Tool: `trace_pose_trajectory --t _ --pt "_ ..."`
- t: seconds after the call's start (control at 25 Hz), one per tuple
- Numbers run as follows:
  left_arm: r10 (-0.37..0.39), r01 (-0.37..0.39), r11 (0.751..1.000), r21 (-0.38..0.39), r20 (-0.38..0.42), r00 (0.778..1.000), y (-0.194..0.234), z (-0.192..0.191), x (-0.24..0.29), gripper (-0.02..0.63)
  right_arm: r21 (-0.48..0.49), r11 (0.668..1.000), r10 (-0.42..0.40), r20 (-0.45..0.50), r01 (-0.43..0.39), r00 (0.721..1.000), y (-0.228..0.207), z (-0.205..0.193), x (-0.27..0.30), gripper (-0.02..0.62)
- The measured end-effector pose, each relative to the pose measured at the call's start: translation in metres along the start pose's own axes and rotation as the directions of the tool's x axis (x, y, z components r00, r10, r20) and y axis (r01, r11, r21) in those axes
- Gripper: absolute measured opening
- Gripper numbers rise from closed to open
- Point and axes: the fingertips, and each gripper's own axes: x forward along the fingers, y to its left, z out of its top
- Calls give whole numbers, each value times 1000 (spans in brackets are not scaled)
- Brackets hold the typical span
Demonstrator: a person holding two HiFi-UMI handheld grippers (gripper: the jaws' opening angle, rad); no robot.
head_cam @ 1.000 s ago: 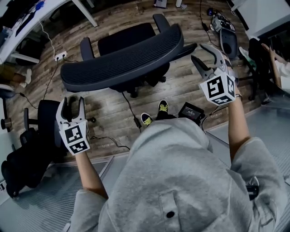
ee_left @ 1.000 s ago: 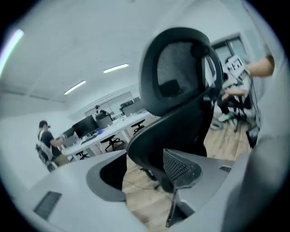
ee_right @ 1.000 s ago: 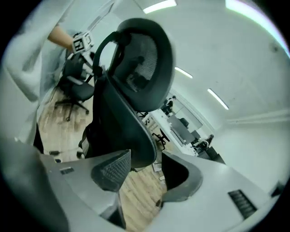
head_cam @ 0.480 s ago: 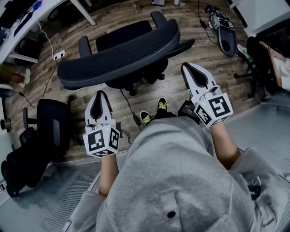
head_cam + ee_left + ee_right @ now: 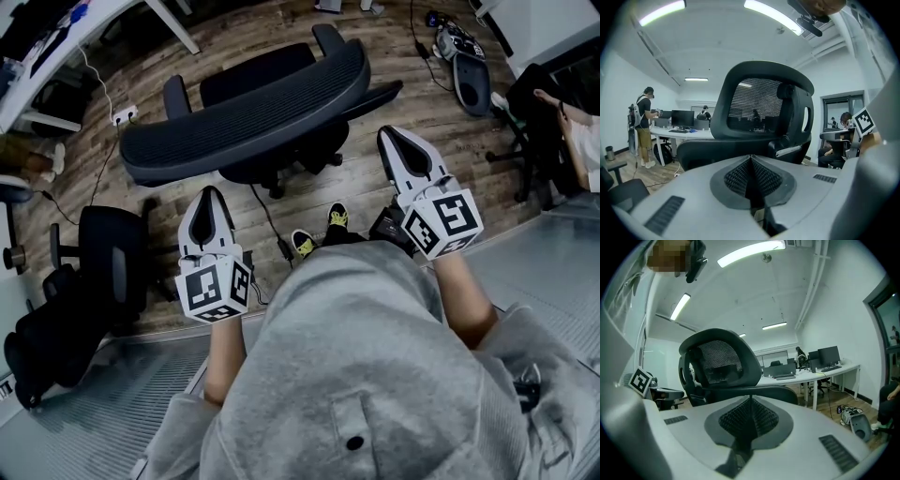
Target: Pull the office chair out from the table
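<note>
Left gripper [image 5: 207, 208], lower left of centre: jaws together, nothing between them. Right gripper [image 5: 396, 148], right of centre: likewise closed, empty.

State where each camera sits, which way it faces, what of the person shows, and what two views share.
Head view: on the head, facing steeply down at office chair, forearms, hoodie, left gripper, right gripper.
Left gripper view: on that gripper, facing the chair's backrest; shut jaws show.
Right gripper view: likewise, own shut jaws.
Both gripper views share the backrest.

Ceiling strip lights [image 5: 751, 253] glow bright; fisheye edges bend, darken.
</note>
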Motion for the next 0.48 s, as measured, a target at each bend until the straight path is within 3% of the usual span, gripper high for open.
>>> trace_pose_trajectory --t 0.48 --pt "-17 17 1000 7 -13 1000 -1 -5 4 13 -6 1000 4 -3 -4 1000 7 -1 2 38"
